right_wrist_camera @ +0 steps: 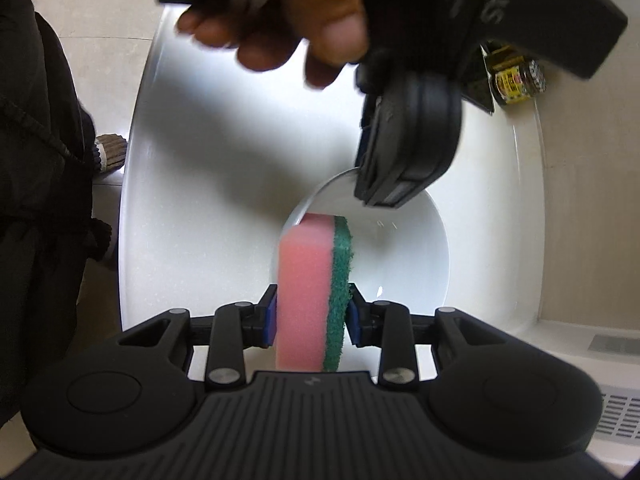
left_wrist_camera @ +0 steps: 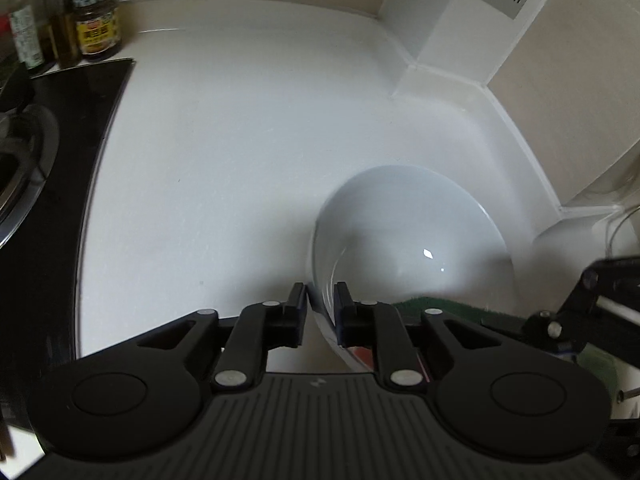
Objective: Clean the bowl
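Bowl: the glossy white ceramic bowl [left_wrist_camera: 412, 240] sits tilted on the white table [left_wrist_camera: 240, 160], near the wall corner, its opening turned towards the sponge.
Left gripper [left_wrist_camera: 320, 304]: its fingers pinch the bowl's rim, one inside and one outside, probably to hold it steady and tipped for wiping.
Right gripper [right_wrist_camera: 312, 316]: its fingers squeeze a pink sponge with a green scouring layer [right_wrist_camera: 312, 280], held on edge so the far end reaches the bowl's inner wall.
Contact: the sponge tip overlaps the near rim; actual touching cannot be told.
Surroundings: a yellow-labelled jar [left_wrist_camera: 97, 24] and bottles stand well apart beside the black stove [left_wrist_camera: 48, 128].
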Demonstrator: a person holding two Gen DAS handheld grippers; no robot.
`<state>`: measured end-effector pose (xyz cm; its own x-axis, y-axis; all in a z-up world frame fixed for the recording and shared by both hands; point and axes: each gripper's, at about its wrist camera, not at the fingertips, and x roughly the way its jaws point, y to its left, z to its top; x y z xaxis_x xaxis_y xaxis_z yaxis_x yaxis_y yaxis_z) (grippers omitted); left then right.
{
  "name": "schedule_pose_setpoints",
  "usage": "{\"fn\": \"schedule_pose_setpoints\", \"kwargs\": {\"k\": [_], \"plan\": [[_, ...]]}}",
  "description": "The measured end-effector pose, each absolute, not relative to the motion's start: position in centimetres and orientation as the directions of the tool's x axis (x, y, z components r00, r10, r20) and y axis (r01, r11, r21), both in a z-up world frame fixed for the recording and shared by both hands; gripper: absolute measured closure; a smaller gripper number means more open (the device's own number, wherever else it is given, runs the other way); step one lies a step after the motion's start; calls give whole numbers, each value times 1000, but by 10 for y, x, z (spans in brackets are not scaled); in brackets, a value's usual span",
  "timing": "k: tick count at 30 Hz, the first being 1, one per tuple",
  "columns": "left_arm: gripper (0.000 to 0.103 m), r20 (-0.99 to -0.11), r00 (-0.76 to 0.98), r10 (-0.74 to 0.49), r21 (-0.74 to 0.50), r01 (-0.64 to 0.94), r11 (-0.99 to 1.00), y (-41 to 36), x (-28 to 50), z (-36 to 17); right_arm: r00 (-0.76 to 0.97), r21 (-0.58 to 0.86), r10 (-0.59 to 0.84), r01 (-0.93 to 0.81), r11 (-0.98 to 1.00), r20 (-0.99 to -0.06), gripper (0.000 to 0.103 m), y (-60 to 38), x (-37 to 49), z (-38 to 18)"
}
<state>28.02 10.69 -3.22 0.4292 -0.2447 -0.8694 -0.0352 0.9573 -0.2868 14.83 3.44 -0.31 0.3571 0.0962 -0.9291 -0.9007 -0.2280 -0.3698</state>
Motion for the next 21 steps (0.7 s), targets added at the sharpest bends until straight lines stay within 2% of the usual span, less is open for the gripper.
{"fn": "schedule_pose_setpoints", "kwargs": {"k": [1, 3, 4, 7, 8, 12, 21], "plan": [[87, -872, 423, -246, -291, -42, 956, 106, 283, -34, 356, -370, 102, -898, -236, -929, 74, 35, 148, -3], [88, -880, 406, -246, -255, 33, 966, 105, 291, -33, 361, -378, 112, -888, -262, -926, 74, 36, 145, -2], [84, -886, 396, -240, -217, 104, 971, 101, 297, -31, 368, -384, 110, -878, -285, -923, 74, 36, 143, -3], [85, -915, 343, -214, -130, 252, 959, 92, 316, -28, 391, -398, 93, -849, -348, -916, 74, 36, 140, -4], [86, -917, 341, -208, -123, 254, 959, 93, 322, -27, 397, -401, 88, -842, -361, -914, 74, 35, 139, -5], [85, -904, 353, -240, -204, 135, 970, 108, 327, -29, 395, -404, 97, -854, -327, -913, 74, 33, 143, -1], [84, -882, 420, -212, -286, -119, 951, 115, 268, -27, 360, -378, 115, -879, -292, -926, 73, 35, 146, 9]]}}
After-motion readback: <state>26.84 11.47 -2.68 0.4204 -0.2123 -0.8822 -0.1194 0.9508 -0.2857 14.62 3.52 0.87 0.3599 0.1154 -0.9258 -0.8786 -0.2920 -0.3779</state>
